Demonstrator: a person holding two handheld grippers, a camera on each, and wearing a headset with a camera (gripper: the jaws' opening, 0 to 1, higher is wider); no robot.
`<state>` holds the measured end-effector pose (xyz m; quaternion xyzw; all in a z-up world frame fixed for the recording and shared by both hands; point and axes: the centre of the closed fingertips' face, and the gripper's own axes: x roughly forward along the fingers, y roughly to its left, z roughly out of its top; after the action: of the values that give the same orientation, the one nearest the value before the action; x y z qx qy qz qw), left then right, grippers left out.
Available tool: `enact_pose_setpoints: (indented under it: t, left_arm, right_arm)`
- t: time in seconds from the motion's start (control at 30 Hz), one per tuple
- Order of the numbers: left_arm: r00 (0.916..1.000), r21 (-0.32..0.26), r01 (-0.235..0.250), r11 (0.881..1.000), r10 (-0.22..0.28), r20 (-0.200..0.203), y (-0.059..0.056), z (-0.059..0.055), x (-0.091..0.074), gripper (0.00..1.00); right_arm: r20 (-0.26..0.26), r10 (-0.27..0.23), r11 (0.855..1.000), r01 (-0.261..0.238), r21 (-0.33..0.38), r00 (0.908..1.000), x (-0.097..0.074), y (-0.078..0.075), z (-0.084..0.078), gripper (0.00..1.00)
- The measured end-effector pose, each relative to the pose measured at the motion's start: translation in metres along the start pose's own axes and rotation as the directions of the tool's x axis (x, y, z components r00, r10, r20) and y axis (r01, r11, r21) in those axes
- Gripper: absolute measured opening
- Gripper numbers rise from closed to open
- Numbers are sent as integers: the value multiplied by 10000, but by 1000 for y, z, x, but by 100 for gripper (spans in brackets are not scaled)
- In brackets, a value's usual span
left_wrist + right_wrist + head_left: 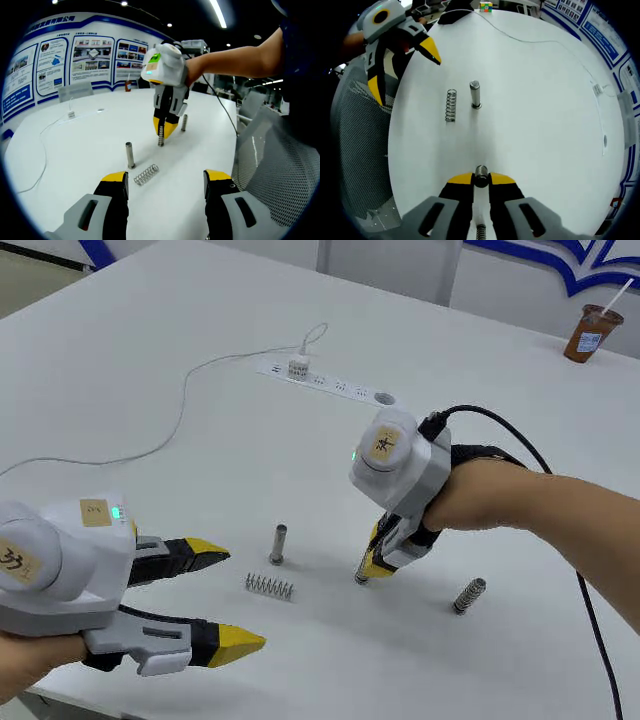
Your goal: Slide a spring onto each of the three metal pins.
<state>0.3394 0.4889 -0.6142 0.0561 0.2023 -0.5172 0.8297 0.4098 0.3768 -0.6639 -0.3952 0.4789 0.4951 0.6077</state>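
A bare metal pin [278,543] stands upright on the white table [200,440]. A loose spring [269,586] lies just in front of it. My right gripper [372,568] points down and is shut on a second pin [481,175] that has a spring around it. A third pin with a spring on it [468,595] stands to the right. My left gripper [225,595] is open and holds nothing, a short way left of the loose spring [146,174]. The bare pin [130,155] and the right gripper [164,131] lie ahead of the left gripper [166,182].
A white power strip [325,383] with a plugged-in cable [180,410] lies farther back on the table. A drink cup with a straw [592,333] stands at the far right corner. A mesh chair [280,165] is beside the table's edge.
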Motion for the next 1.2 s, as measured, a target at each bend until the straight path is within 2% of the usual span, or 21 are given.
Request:
enact_pose_setpoints:
  t: [0.3,0.73,0.93,1.2]
  left_arm:
    - [10000,3,19,10000,-19,-26,-1,0,0,62]
    - [10000,61,-1,10000,1,-57,-2,0,-1,62]
    - [10000,73,-26,10000,27,-85,-1,-1,-2,62]
    - [9999,81,-107,9999,108,-36,0,-1,-5,62]
  right_arm:
    - [15,-11,10000,11,11,10000,1,0,0,17]
    - [238,-192,9998,192,6,9995,-7,3,2,25]
    - [491,-374,9990,385,-219,9981,-16,5,9,27]
    - [741,-319,9992,335,-212,9967,-23,11,17,28]
